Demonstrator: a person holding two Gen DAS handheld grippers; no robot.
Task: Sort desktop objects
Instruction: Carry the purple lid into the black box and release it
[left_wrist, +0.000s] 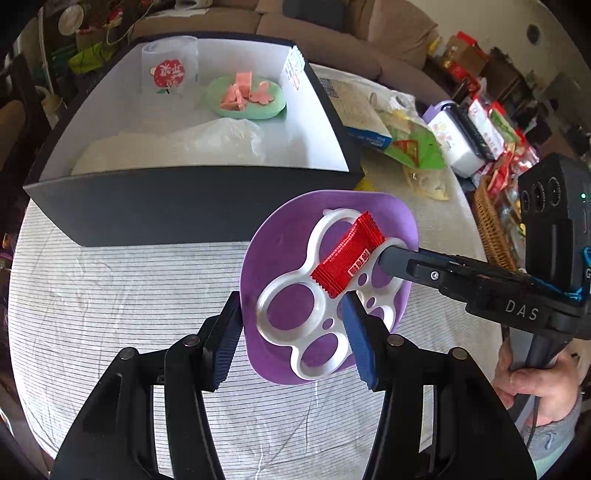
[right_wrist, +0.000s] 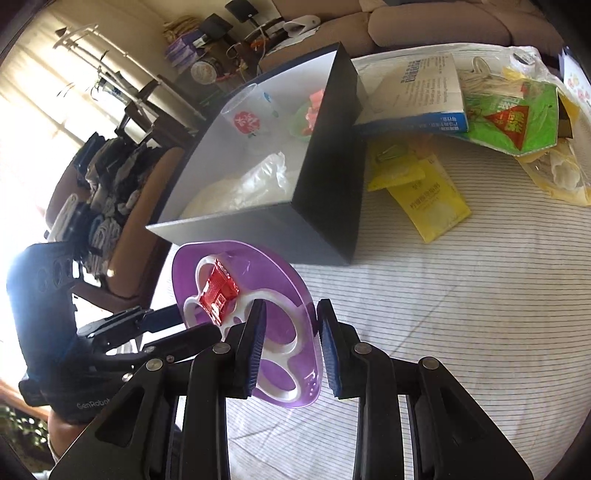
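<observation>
While the dark box (left_wrist: 192, 199) on the striped counter (left_wrist: 110, 295) already holds a printed cup (left_wrist: 170, 66), a green dish (left_wrist: 246, 96) and a white bag (left_wrist: 207, 140), the left hand-held gripper (left_wrist: 295, 339) clamps the near rim of a purple tray (left_wrist: 325, 273) carrying a red packet (left_wrist: 349, 254), its print too small to read; "DAS" shows on the right tool. In the right wrist view, the right hand-held gripper (right_wrist: 290, 343) pinches the tray's (right_wrist: 273, 280) other rim, above the counter and short of the box (right_wrist: 325, 177); yellow sachets (right_wrist: 428, 195), a green pouch (right_wrist: 513, 118) and a blue-edged carton (right_wrist: 417, 96) remain unsorted, and "GenRobot" marks the left tool.

Beige sofa (left_wrist: 332, 33) behind striped tablecloth (left_wrist: 110, 295)
</observation>
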